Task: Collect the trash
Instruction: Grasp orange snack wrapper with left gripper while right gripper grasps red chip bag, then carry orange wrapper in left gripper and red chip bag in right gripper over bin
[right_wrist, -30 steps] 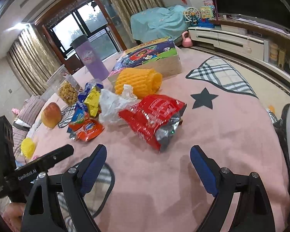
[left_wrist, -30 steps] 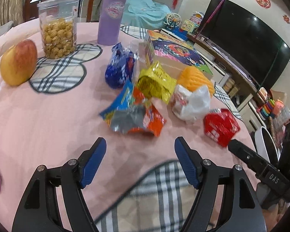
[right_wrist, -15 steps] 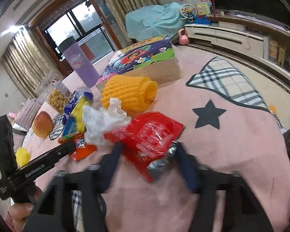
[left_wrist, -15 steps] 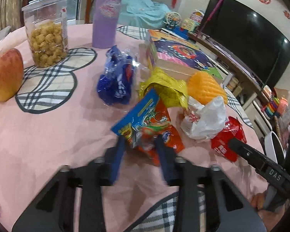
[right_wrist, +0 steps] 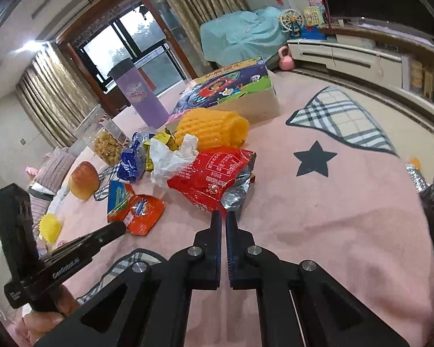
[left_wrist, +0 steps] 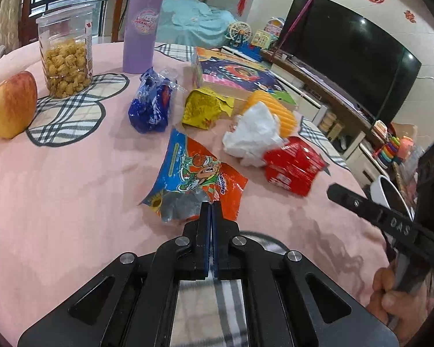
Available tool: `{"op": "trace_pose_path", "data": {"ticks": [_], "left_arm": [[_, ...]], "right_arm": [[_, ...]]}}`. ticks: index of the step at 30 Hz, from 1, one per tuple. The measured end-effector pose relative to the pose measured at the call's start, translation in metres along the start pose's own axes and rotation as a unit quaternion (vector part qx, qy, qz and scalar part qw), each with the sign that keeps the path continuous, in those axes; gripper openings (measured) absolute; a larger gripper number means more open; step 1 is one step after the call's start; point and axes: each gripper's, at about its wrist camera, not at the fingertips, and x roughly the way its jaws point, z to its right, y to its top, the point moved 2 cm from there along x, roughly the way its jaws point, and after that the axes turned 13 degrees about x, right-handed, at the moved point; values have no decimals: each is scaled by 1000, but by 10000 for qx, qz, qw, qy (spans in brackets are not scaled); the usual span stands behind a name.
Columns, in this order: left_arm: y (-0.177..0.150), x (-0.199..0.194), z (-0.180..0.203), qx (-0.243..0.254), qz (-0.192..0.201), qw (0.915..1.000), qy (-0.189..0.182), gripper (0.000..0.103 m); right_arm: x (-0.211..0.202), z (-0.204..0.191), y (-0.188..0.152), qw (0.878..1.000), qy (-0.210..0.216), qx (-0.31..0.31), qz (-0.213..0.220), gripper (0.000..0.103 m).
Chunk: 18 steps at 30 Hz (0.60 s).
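The orange and blue snack bag [left_wrist: 193, 182] lies flat near the middle of the left wrist view, and the left hand-held gripper [left_wrist: 211, 206] has just been closing — its jaws now pinch the near edge of that bag at about 6 o'clock from it. The red snack bag [right_wrist: 214, 173] lies in the middle of the right wrist view, and the right hand-held gripper [right_wrist: 222, 215] has just been closing too, so its jaws are nearly together on the bag's near silver corner. To do this step well, I think each hand should lift slowly and straight up, because the grip is only on a thin edge and a quick tug could let the bag slip out. More trash sits close by: a white plastic bag [left_wrist: 251, 136] touches the red one at about 10 o'clock from it in the left view, with a yellow wrapper [left_wrist: 205, 110] and a blue wrapper [left_wrist: 152, 107] farther back. An apple [left_wrist: 11, 104], a snack jar [left_wrist: 66, 57], a purple cup [left_wrist: 140, 26] and a colorful box [left_wrist: 237, 72] look like keepers — best left alone. All of it rests on a counter with a soft pink cover [left_wrist: 58, 188] with plaid patches. Beyond are a dark television [left_wrist: 350, 66], toys, curtains and a big window [right_wrist: 130, 49].
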Motion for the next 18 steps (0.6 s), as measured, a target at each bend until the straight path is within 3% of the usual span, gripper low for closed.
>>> {"op": "trace_pose_path", "data": {"ticks": [3, 8, 12, 16, 18], "left_arm": [[-5, -7, 3, 4, 22, 10000, -27, 1], [-12, -13, 3, -15, 19, 10000, -68, 1], [-15, -15, 3, -39, 24, 9999, -94, 1], [-15, -18, 7, 18, 62, 9999, -125, 1], [-16, -21, 10, 37, 88, 9998, -160, 1]], "right_arm": [[-1, -3, 1, 9998, 178, 69, -61, 13], [11, -12, 3, 9999, 92, -6, -57, 35], [31, -14, 7, 9999, 4, -51, -155, 35], [40, -23, 5, 9994, 91, -198, -257, 5], [33, -26, 1, 9993, 151, -240, -224, 4]]}}
